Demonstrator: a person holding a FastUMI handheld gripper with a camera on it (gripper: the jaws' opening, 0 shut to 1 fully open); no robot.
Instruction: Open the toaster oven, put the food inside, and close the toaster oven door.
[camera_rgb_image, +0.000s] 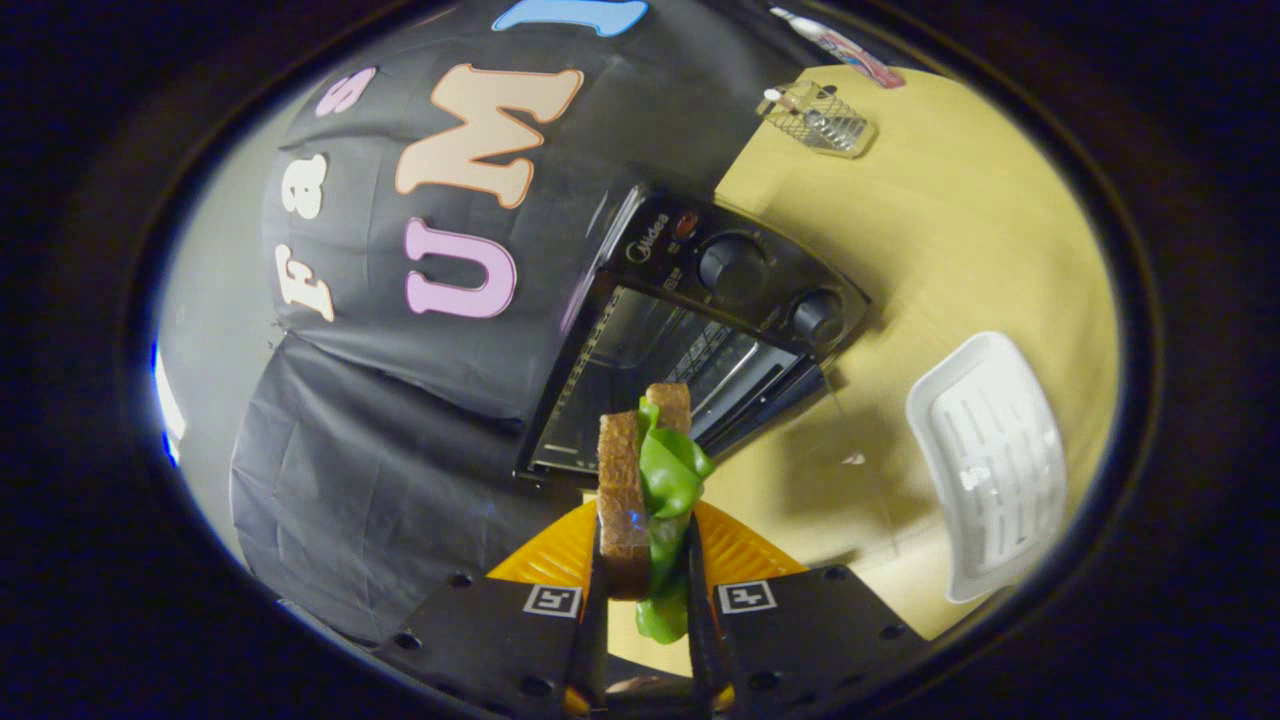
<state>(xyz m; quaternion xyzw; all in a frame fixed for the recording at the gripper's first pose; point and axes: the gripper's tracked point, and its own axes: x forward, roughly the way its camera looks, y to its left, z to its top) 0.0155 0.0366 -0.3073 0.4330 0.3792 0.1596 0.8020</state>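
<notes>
The gripper (645, 575) has its fingers drawn close together, clamped on a sandwich (645, 480) of brown bread with green lettuce spilling out between the slices; both fingers press its sides. The sandwich stands on edge between the fingers, just ahead of the toaster oven (690, 320), whose door hangs open; a white tray (990, 460) lies well apart on the wooden table (950, 250).

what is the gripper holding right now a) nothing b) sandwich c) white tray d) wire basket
b: both fingers of the gripper press on the sandwich, held just ahead of the open oven.
</notes>
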